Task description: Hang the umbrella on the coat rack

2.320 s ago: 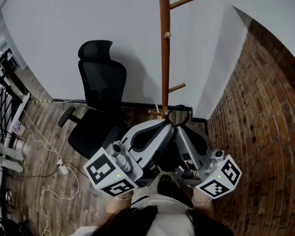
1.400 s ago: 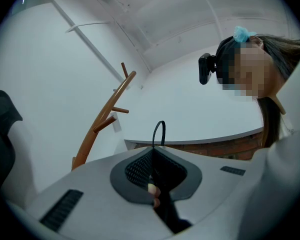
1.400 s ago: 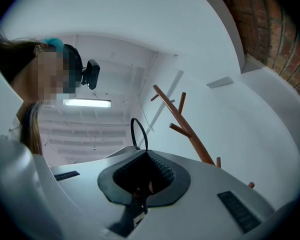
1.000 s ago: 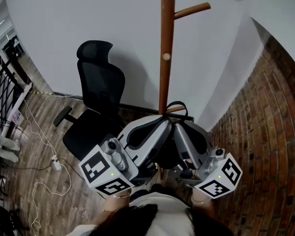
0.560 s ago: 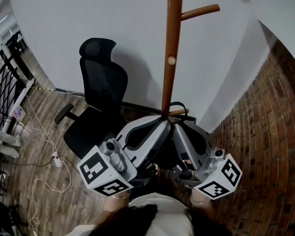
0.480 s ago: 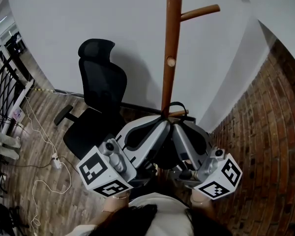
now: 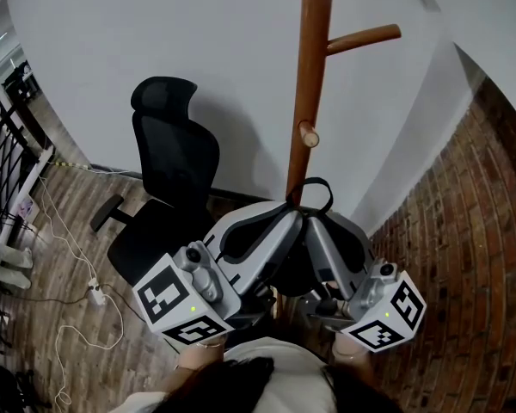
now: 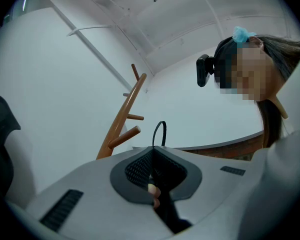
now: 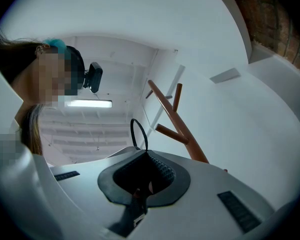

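Observation:
The brown wooden coat rack (image 7: 312, 76) rises straight ahead, with a side peg (image 7: 365, 38) high on the right and a stub peg (image 7: 308, 134) facing me. My left gripper (image 7: 290, 213) and right gripper (image 7: 313, 218) meet tip to tip just in front of the pole. Both are shut on the black umbrella (image 7: 294, 274), whose dark body hangs between them. Its thin black strap loop (image 7: 313, 194) stands up above the jaw tips, below the stub peg. In the left gripper view the loop (image 8: 160, 132) rises beside the rack (image 8: 121, 119). The right gripper view shows the loop (image 9: 138, 132) left of the rack (image 9: 182, 126).
A black office chair (image 7: 168, 175) stands left of the rack against the white wall (image 7: 155, 33). A brick wall (image 7: 469, 256) closes the right side. Cables and a power strip (image 7: 90, 292) lie on the wooden floor, and a metal frame (image 7: 0, 153) stands far left.
The rack has come closer and larger in the head view. The two grippers have lifted the umbrella together, so the loop now stands higher against the pole, nearer the stub peg.

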`<action>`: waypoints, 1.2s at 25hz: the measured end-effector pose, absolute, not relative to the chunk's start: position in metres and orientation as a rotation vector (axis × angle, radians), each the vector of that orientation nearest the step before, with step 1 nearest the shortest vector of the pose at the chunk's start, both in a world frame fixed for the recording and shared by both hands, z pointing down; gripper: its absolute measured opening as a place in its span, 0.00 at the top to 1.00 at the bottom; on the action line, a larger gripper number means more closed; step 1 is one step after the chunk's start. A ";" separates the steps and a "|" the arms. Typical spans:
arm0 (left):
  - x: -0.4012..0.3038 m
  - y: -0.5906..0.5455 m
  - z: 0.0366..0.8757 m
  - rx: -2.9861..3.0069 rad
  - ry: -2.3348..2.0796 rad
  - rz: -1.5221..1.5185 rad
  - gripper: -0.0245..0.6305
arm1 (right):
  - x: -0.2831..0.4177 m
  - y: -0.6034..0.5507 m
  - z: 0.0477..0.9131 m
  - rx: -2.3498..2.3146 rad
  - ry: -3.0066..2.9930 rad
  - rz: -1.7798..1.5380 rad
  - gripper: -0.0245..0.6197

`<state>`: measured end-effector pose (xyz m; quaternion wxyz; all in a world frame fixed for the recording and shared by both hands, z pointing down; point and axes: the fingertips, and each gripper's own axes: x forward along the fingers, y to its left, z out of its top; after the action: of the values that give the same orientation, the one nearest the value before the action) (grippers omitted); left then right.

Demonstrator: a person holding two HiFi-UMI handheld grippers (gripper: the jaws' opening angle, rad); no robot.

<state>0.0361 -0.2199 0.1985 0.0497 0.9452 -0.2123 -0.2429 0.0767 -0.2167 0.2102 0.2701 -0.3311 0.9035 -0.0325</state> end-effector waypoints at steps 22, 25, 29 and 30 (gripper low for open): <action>0.042 -0.276 0.193 2.872 -0.526 -0.723 0.95 | 0.082 -0.271 0.204 -0.985 2.394 -0.065 0.91; 0.043 -0.282 0.196 2.867 -0.514 -0.716 0.95 | 0.083 -0.277 0.207 -0.999 2.393 -0.071 0.91; 0.046 -0.289 0.200 2.858 -0.499 -0.706 0.95 | 0.085 -0.284 0.211 -1.017 2.391 -0.080 0.91; 0.047 -0.291 0.201 2.856 -0.495 -0.703 0.95 | 0.086 -0.285 0.212 -1.021 2.391 -0.083 0.91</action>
<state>0.0469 -0.2906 0.2008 0.0793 0.9545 -0.1654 -0.2351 0.0859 -0.2851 0.2117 0.2670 -0.3781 0.8859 -0.0307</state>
